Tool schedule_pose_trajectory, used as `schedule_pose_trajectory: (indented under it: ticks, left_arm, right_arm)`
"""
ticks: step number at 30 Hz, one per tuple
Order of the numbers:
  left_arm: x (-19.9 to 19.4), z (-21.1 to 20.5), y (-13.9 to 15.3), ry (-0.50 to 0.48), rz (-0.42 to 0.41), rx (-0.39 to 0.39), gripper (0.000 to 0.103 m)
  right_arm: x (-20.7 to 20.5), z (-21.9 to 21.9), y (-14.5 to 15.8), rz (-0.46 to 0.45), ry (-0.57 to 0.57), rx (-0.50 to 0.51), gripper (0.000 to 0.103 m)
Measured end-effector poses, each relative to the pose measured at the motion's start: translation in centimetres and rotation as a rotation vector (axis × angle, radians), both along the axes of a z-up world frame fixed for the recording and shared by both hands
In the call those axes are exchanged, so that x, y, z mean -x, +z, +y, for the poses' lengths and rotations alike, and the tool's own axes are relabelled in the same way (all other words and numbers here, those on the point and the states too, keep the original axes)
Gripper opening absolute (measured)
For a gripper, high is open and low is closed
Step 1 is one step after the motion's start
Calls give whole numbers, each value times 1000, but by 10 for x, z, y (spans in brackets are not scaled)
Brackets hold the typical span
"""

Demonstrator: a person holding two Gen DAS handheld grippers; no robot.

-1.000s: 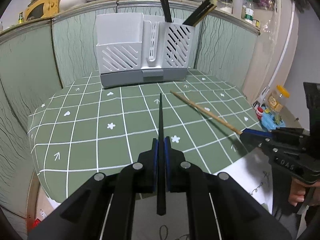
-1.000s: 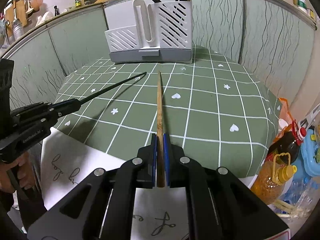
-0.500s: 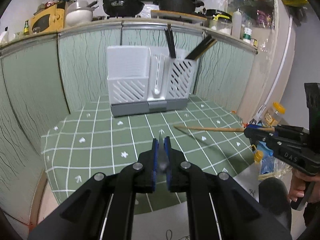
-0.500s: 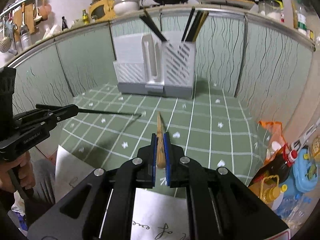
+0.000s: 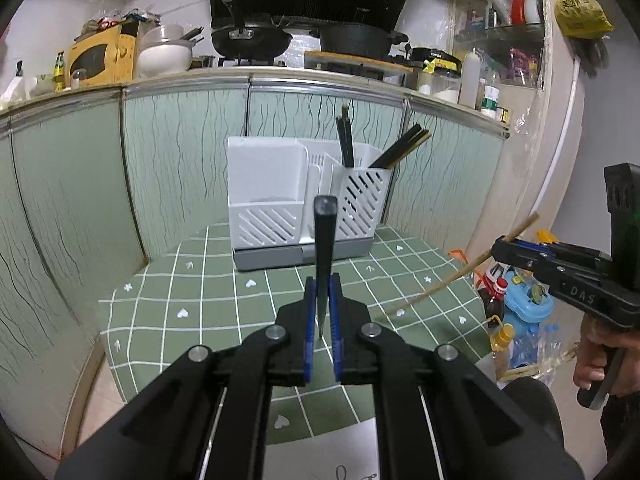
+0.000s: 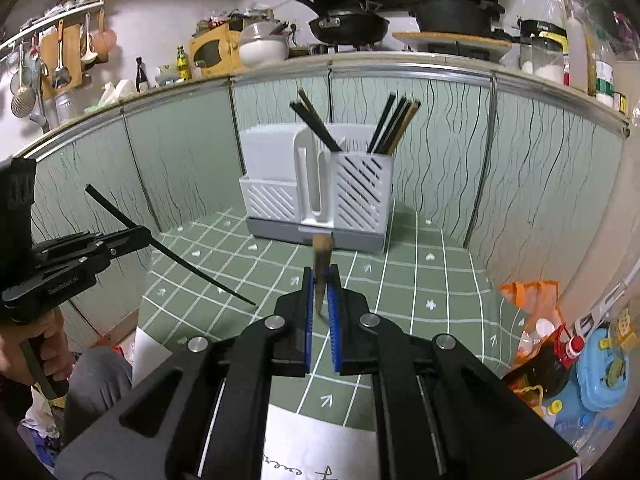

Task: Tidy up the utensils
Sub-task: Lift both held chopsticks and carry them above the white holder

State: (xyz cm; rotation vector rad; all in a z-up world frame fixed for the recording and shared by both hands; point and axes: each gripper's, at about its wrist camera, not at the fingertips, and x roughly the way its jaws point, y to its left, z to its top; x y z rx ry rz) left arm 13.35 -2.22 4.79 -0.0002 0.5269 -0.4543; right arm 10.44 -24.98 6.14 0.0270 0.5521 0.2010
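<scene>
Both chopsticks now tilted upward, left tool clamping black chopstick.

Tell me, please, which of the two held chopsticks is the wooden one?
The light wooden chopstick is the one in the right claw. The left claw holds a black chopstick, dark like most of those standing in the white utensil holder.
</scene>
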Motion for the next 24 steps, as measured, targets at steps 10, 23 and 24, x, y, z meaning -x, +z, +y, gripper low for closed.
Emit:
schedule_pose_trajectory:
  ticks: [10,23,24]
  left_arm:
    - [0,-1,20,-38,7,-24,6]
    - [-7,-9,9,-61,65,-68,6]
    - [-8,-9,8,-62,68,-68,6]
  right_arm:
    - [5,1,24,-39,16,9,7]
    - [8,-1,28,-44,21,3,7]
    - [8,-2,28,-44,21,3,7]
